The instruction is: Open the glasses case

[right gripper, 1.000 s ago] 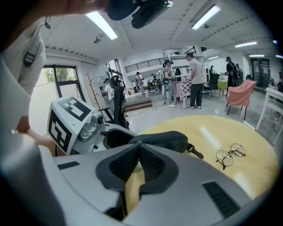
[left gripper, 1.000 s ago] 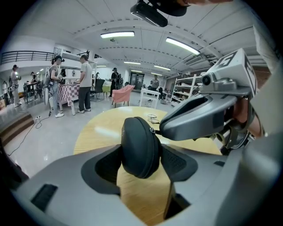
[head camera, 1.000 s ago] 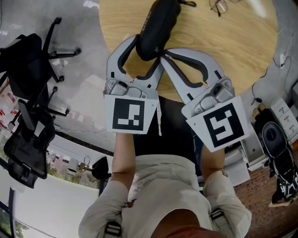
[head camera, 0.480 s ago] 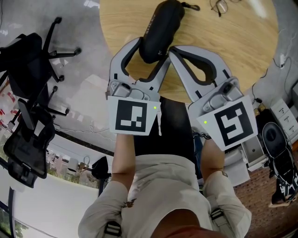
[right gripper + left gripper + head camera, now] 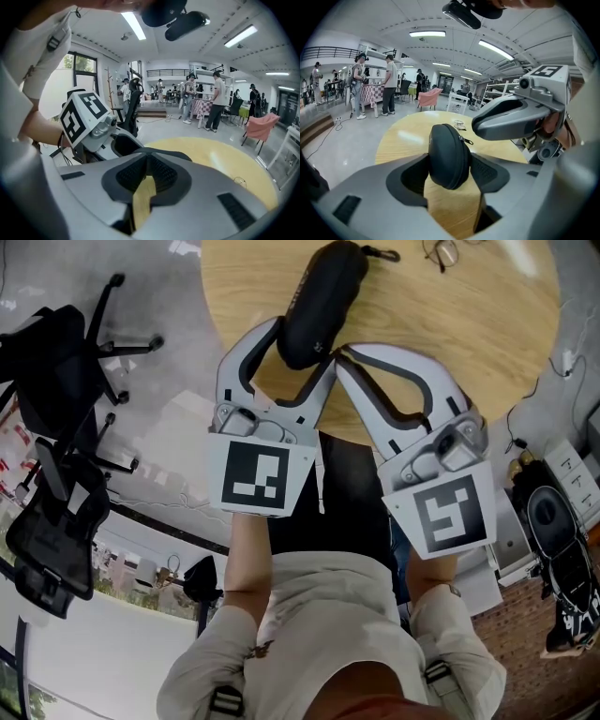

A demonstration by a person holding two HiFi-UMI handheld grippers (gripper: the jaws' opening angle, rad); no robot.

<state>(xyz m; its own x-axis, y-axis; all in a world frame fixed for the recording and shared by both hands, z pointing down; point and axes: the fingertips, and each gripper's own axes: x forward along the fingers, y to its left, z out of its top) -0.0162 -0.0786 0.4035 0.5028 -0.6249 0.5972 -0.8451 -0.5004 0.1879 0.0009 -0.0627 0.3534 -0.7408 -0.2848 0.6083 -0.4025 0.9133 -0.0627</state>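
Glasses case (image 5: 319, 296): black, shut as far as shows, lying close to the near edge of the round table (image 5: 469, 329). Its near end sits between the wide-set jaws of the left gripper (image 5: 302, 343), whose pads appear to press it on both sides. The right gripper (image 5: 340, 351) is just beside that end, its jaws all but together after parting a trifle just now, with nothing between them. Likely faults: the rounded shell may twist or slide out of a hold taken at one end only, and the narrow tips may miss the small zipper tab (image 5: 466, 139) and nudge the case toward the edge. Hard to make out: how far round the zipper runs, the case's underside, and, in the right gripper view, the case itself, screened by that gripper's jaws. The spectacles (image 5: 439, 251) beyond are cut off at the top edge.
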